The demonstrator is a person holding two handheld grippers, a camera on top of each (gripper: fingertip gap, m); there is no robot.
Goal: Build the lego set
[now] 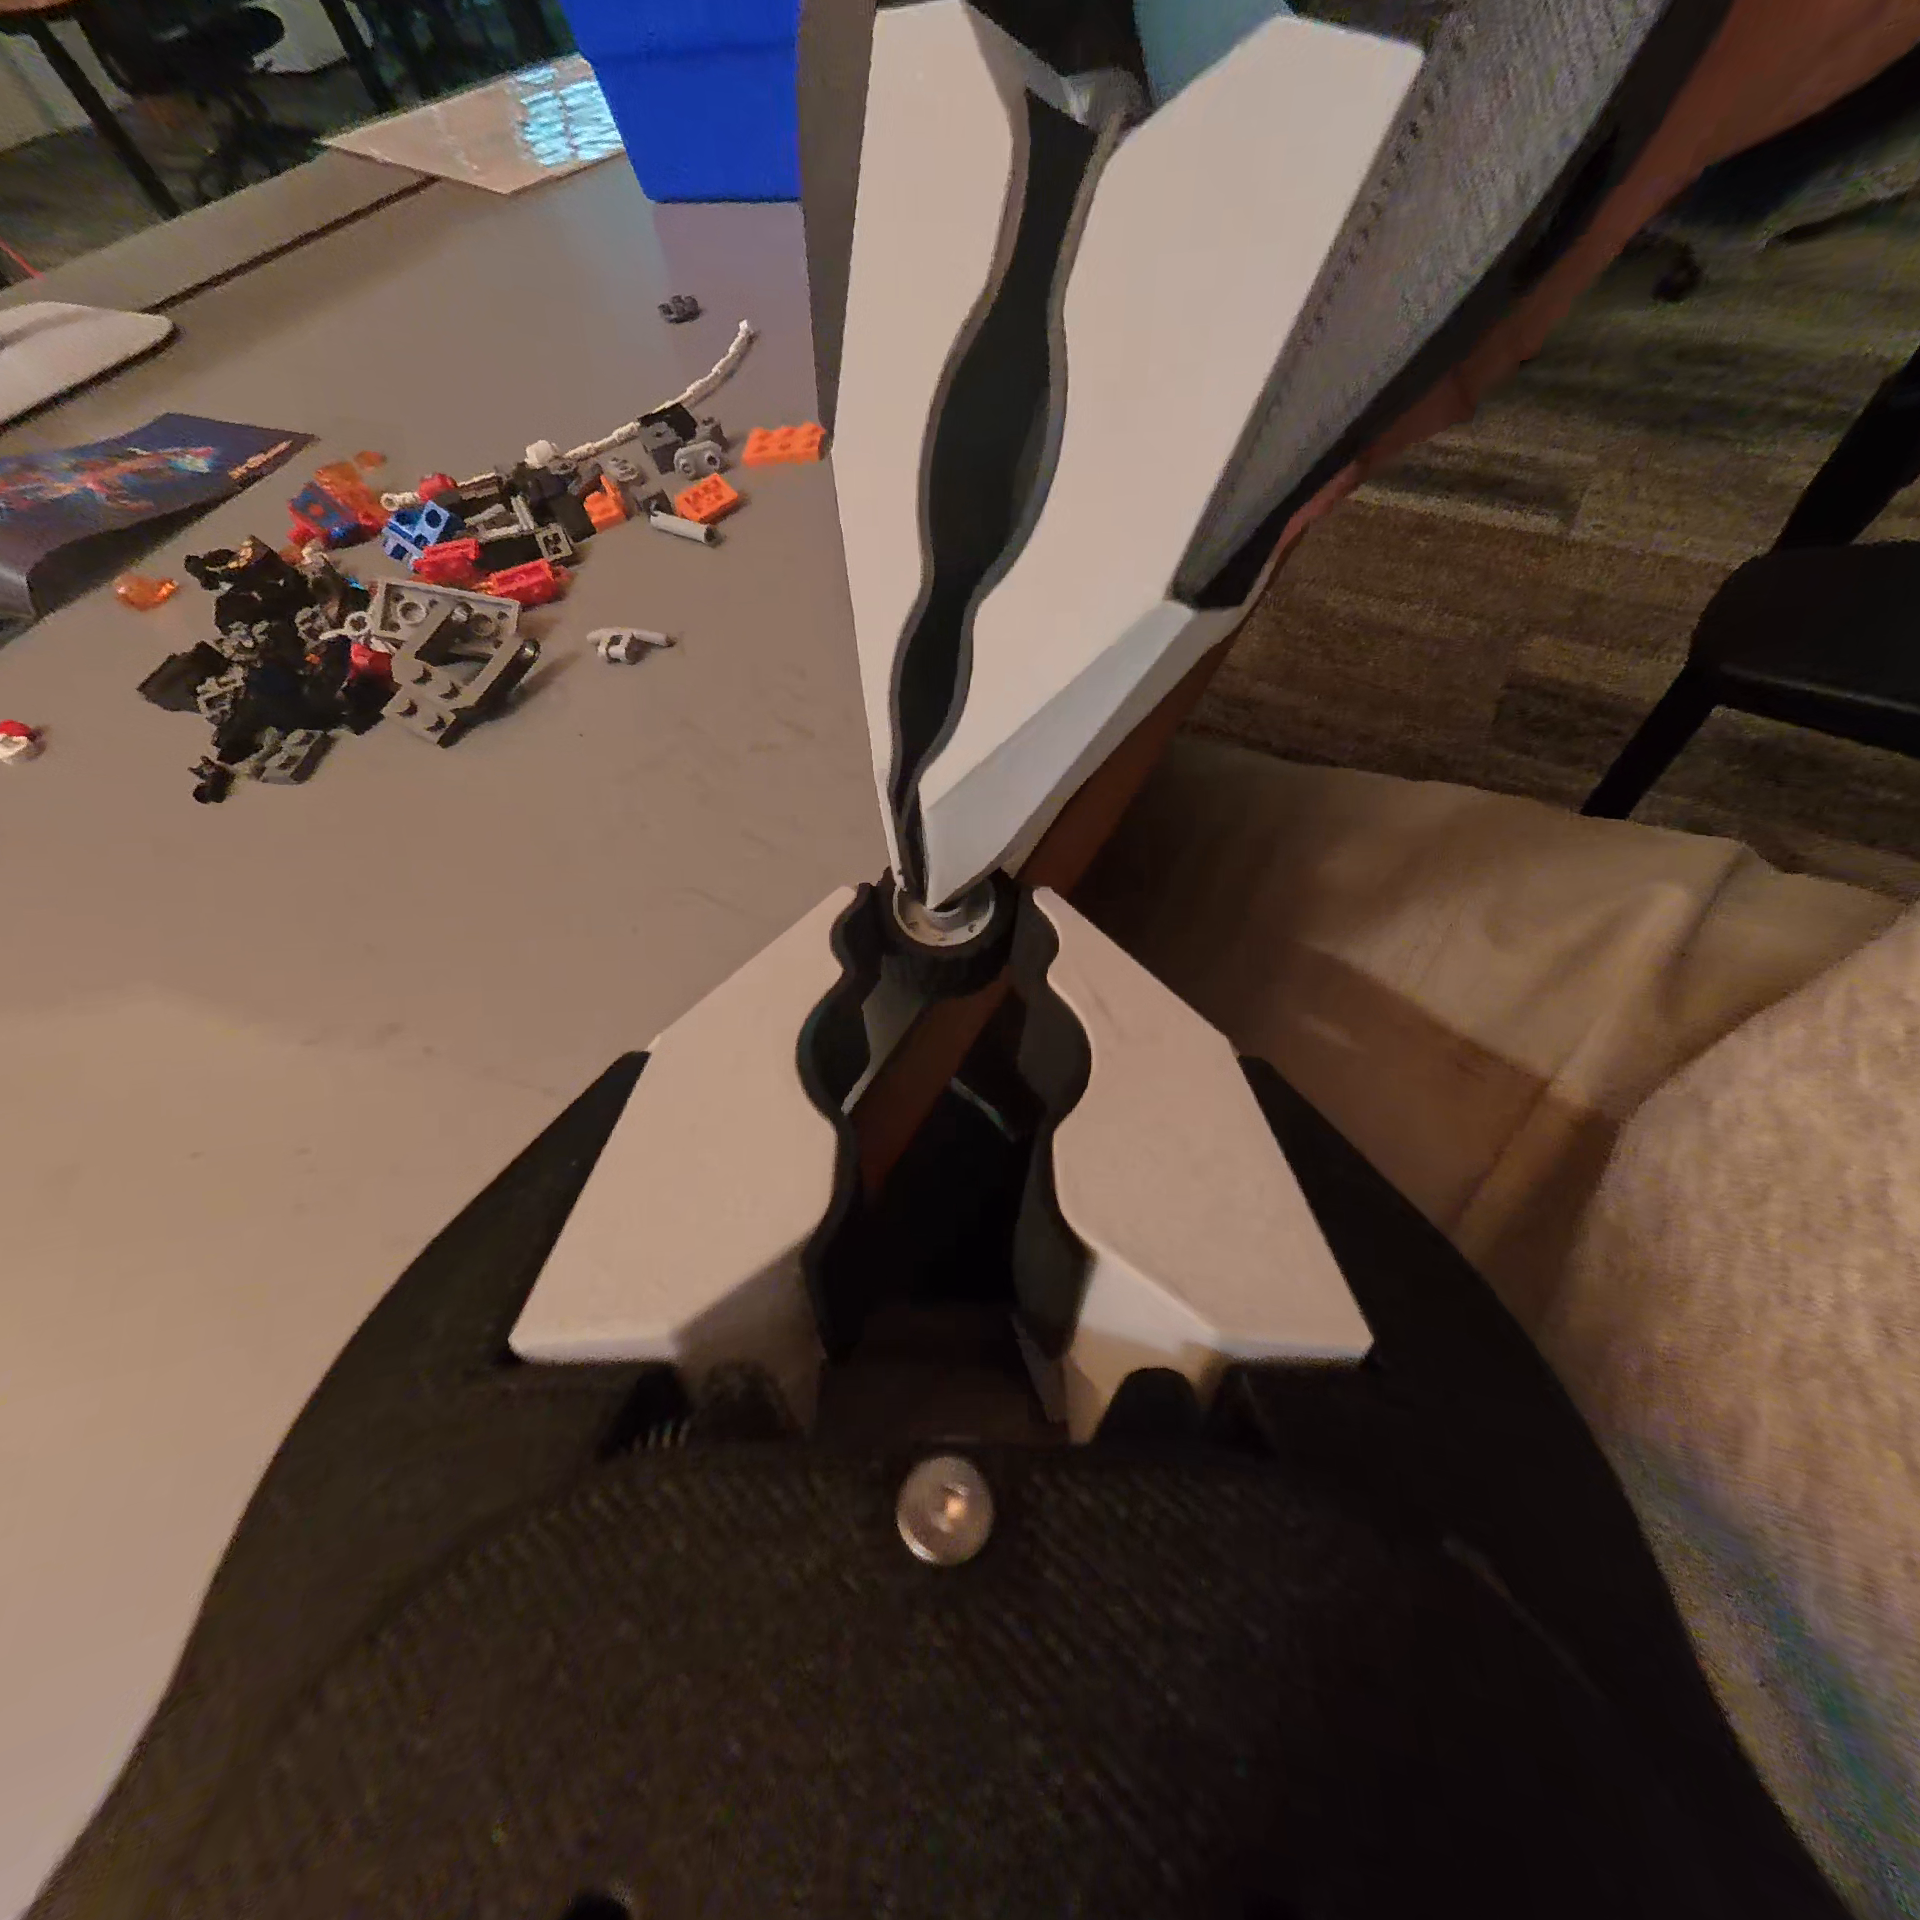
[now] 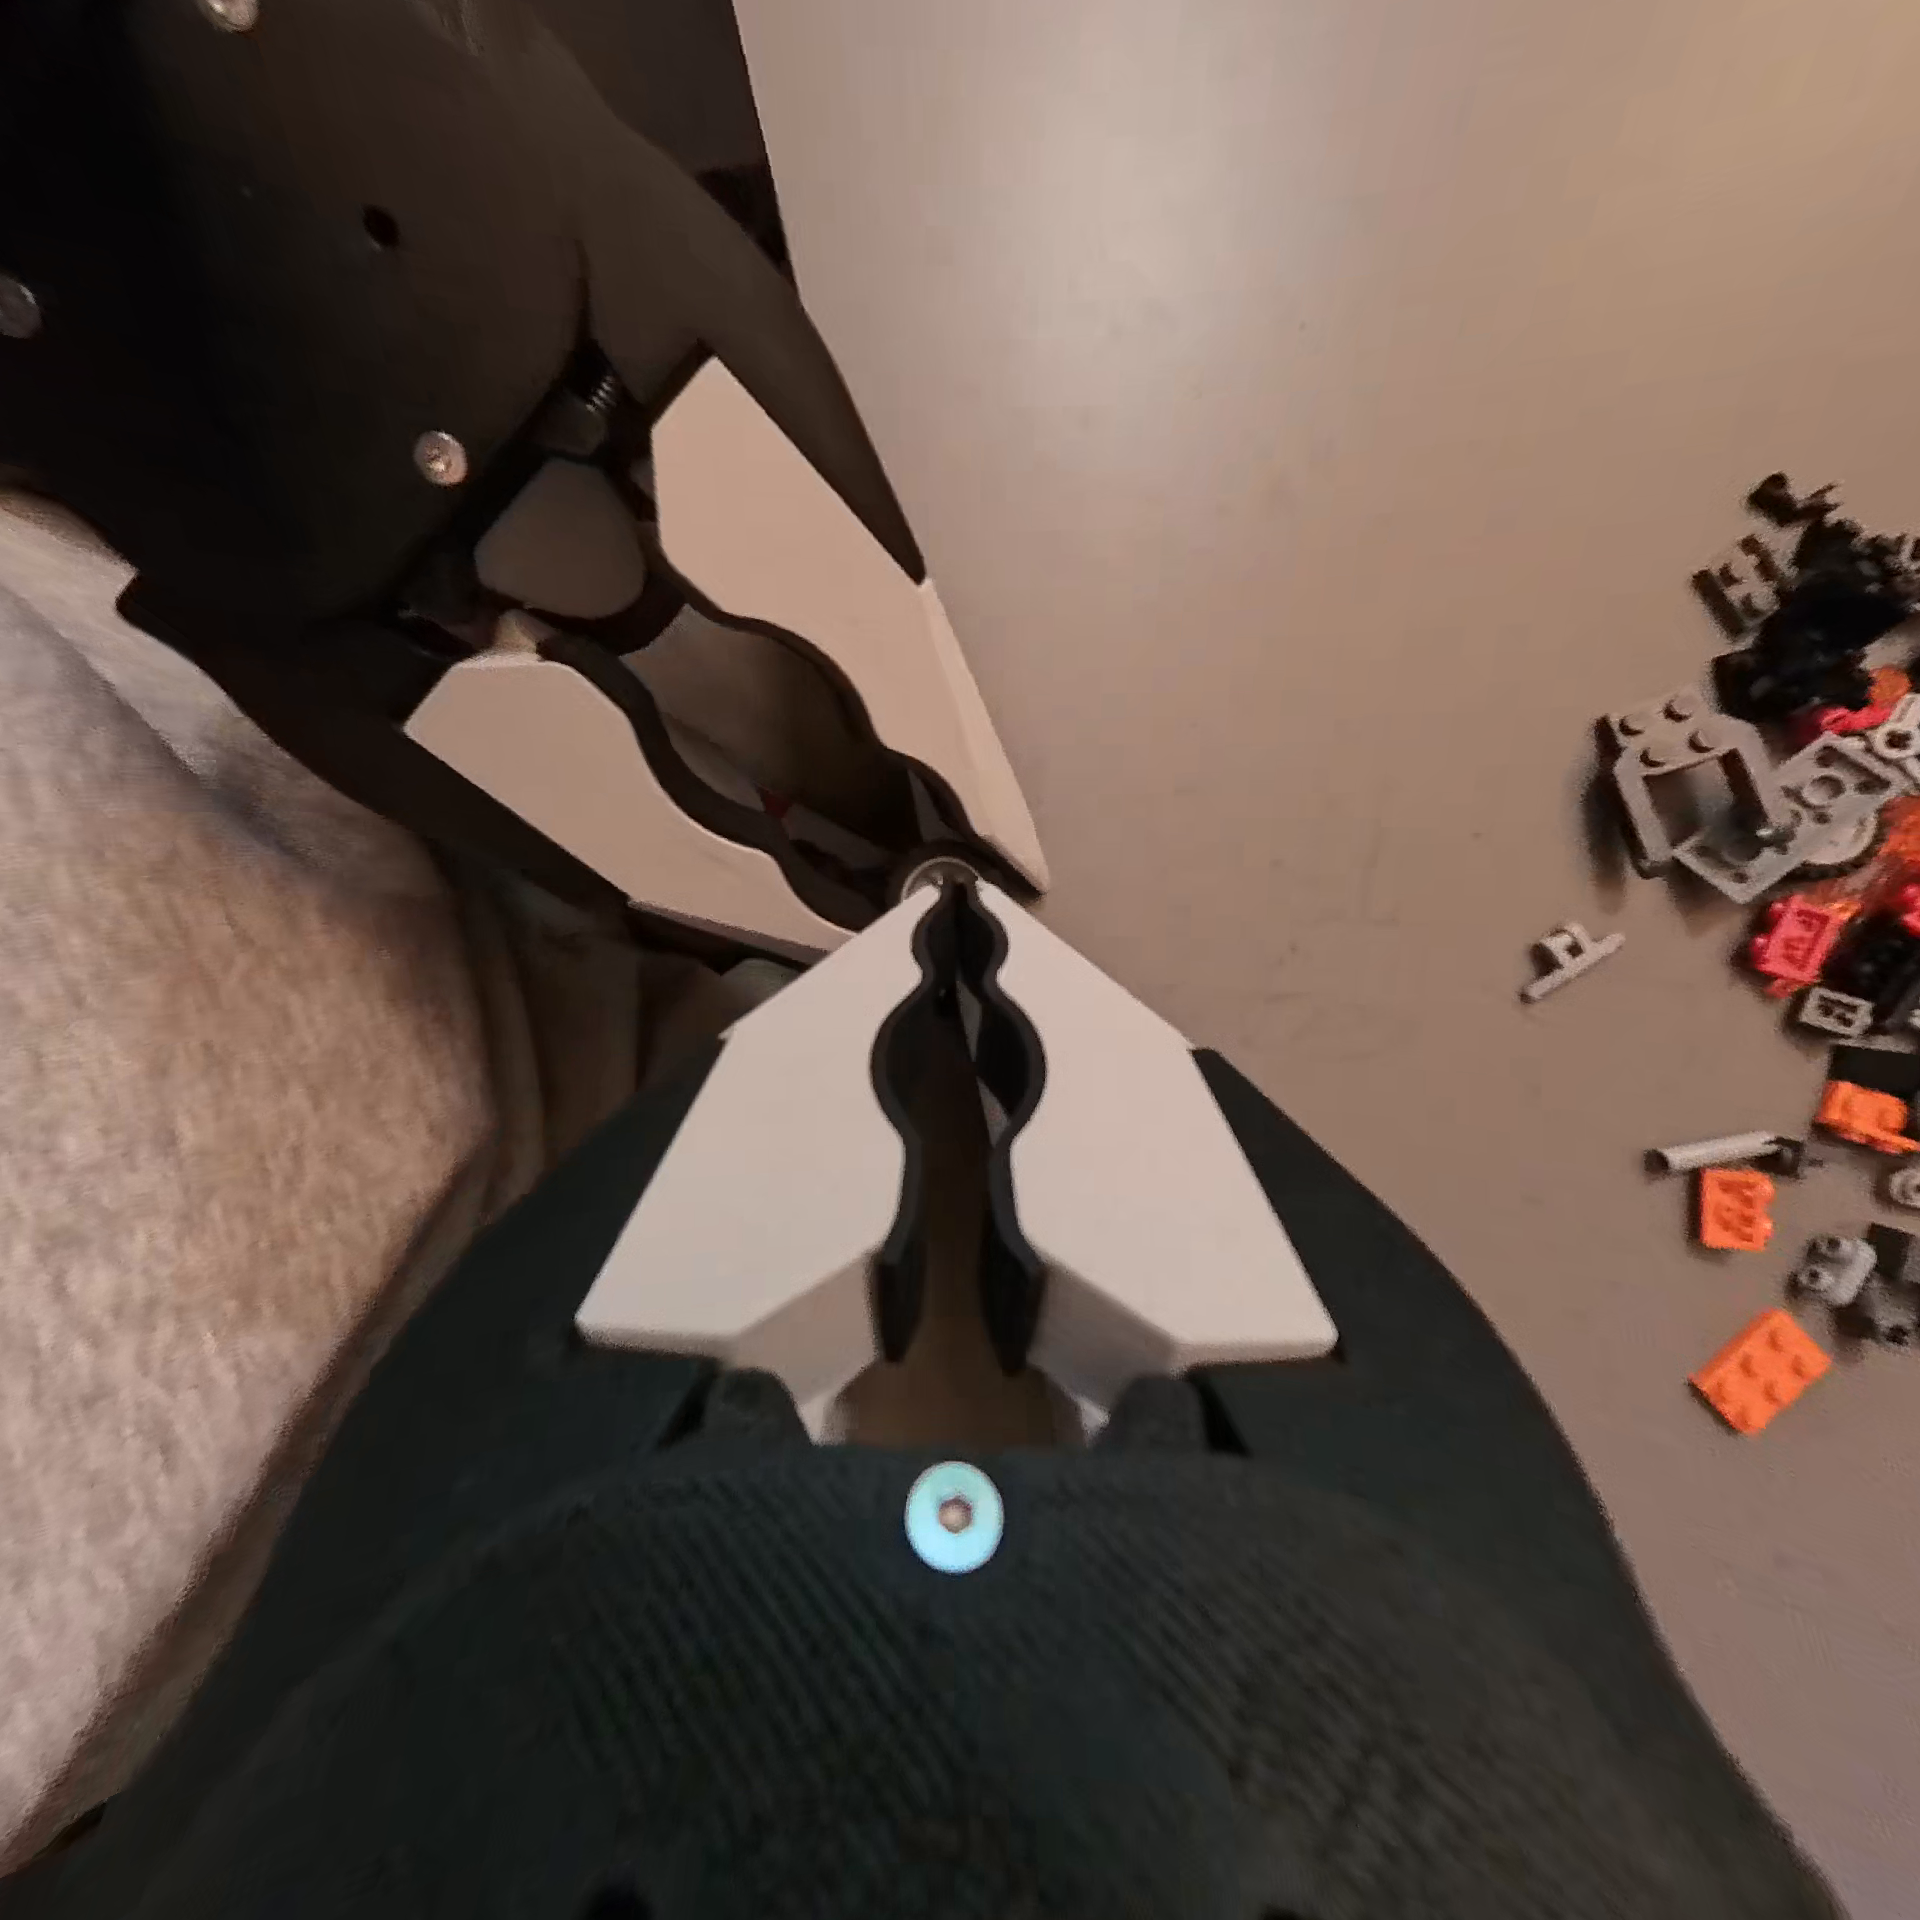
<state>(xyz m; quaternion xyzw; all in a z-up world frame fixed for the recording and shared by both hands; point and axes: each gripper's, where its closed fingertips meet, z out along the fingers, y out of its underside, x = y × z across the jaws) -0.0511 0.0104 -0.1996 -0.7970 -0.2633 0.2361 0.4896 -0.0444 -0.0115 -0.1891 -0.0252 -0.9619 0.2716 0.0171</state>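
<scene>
My left gripper (image 1: 940, 920) is shut on a small black wheel (image 1: 935, 961) with a grey hub, pinched at its fingertips near the table's edge. My right gripper (image 2: 951, 902) is shut, and its tips press against the wheel's hub (image 1: 951, 914) from the far side. Whether it pinches a small part there is hidden. In the right wrist view the left gripper (image 2: 935, 871) comes in from the upper left, tip to tip with mine, and only a sliver of the wheel (image 2: 925, 883) shows.
A pile of loose toy bricks (image 1: 416, 582) lies on the grey table (image 1: 416, 987), also in the right wrist view (image 2: 1818, 935). A booklet (image 1: 125, 488) and a blue bin (image 1: 696, 94) lie farther off. A person's lap (image 1: 1455, 987) and a black chair (image 1: 1818, 644) are at the right. Only a small space, under 4 cm, lies between the two pairs of fingers.
</scene>
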